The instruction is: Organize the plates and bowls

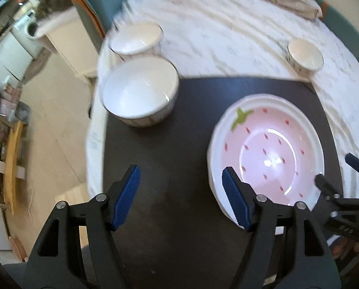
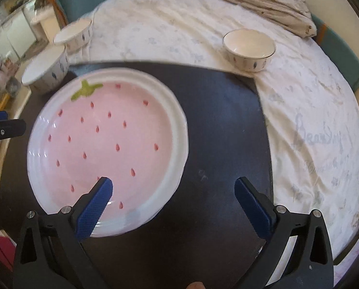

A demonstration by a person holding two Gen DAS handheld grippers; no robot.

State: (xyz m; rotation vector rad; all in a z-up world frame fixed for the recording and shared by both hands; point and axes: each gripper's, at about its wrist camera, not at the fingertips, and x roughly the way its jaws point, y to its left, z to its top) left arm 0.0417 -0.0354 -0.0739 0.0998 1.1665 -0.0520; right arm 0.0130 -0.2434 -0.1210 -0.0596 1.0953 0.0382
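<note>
The pink strawberry plate [image 2: 107, 149], white-rimmed with red seed marks and a green leaf, lies flat on a black board [image 2: 218, 125] that rests on a bed covered by a white sheet [image 2: 179, 24]. It appears to sit on top of another white plate, whose edge shows under its near rim. The right gripper [image 2: 177, 192] hangs above the board with its jaws spread wide and nothing between them; its left blue pad [image 2: 95, 207] overlaps the plate's near edge in that view, while the other pad stands over bare board, so the plate lies to the left of the gap. The left gripper [image 1: 181, 197] is likewise released and empty, its jaws apart over the dark board; the plate [image 1: 268, 154] lies to the right of it, with one blue pad [image 1: 234, 200] in front of the plate's near left rim. Whether either pad touches the plate cannot be told. A large white bowl [image 1: 139, 94] stands at the board's far left corner, a second bowl [image 1: 136, 38] just behind it on the sheet, and a small bowl [image 2: 249, 48] sits on the sheet past the board's far right corner. Faint grey cursive lettering [image 2: 321, 139] is printed on the sheet at the right; it is too pale to read with certainty.
</note>
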